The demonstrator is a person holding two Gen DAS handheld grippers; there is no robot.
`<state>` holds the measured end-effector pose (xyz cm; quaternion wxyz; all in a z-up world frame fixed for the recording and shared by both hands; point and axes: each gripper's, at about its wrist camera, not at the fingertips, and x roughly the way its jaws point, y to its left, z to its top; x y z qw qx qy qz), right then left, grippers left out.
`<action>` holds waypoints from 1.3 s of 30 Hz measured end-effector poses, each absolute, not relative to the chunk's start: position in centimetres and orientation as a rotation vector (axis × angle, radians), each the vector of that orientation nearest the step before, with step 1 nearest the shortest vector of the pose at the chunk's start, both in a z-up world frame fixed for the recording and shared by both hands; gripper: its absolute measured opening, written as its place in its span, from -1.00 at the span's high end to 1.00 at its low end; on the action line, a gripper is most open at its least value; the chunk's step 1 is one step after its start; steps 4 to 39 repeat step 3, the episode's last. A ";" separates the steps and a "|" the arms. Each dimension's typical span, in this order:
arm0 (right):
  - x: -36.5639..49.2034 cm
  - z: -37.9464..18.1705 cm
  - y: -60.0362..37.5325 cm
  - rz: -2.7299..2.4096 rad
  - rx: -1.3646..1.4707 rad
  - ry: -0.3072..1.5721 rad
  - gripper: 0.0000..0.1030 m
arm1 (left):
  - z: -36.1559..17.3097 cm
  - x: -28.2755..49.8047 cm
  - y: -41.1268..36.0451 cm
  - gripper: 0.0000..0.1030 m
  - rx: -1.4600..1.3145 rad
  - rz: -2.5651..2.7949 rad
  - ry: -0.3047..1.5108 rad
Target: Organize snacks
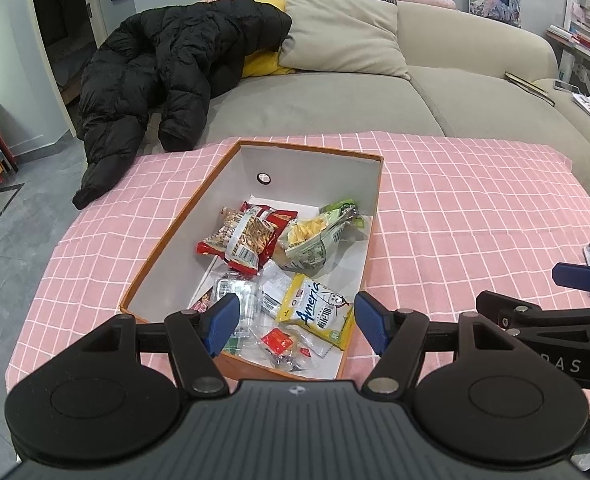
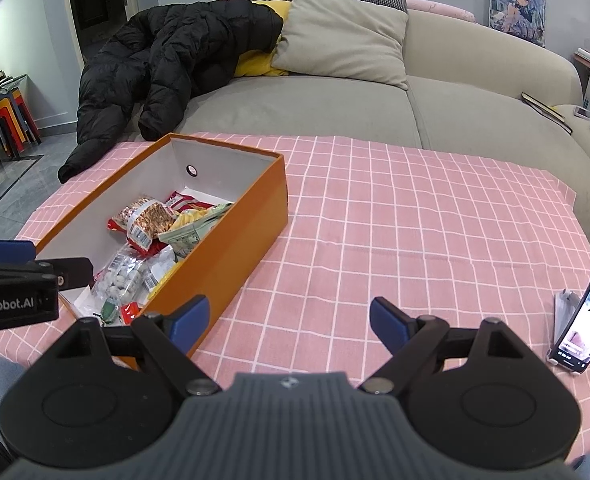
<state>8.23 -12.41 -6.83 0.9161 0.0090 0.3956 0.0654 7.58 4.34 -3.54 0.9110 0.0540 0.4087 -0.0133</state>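
An orange cardboard box (image 1: 167, 236) with a white inside stands on the pink checked tablecloth (image 1: 475, 216). In it lie several snack packs: a red peanut bag (image 1: 243, 240), a green and yellow chip bag (image 1: 315, 236), a yellow "America" pack (image 1: 319, 316) and clear packs of small sweets (image 1: 235, 300). My left gripper (image 1: 297, 326) is open and empty, just above the box's near end. My right gripper (image 2: 289, 322) is open and empty over the bare cloth to the right of the box (image 2: 251, 216). The snacks show in the right wrist view too (image 2: 151, 224).
A phone (image 2: 583, 316) stands on a holder at the table's right edge. A grey sofa (image 1: 335, 108) with a black down jacket (image 1: 167, 72) and a beige cushion (image 1: 343, 32) runs behind the table. The right gripper's arm (image 1: 555, 312) shows beside my left gripper.
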 end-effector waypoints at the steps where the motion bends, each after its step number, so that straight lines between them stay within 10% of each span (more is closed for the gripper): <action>1: 8.2 -6.9 -12.4 0.135 0.019 0.815 -0.64 | -3.5 7.6 4.3 -0.50 0.115 -0.027 0.840; 39: 8.2 -6.9 -12.5 0.134 0.020 0.816 -0.64 | -3.5 7.5 4.3 -0.50 0.117 -0.029 0.838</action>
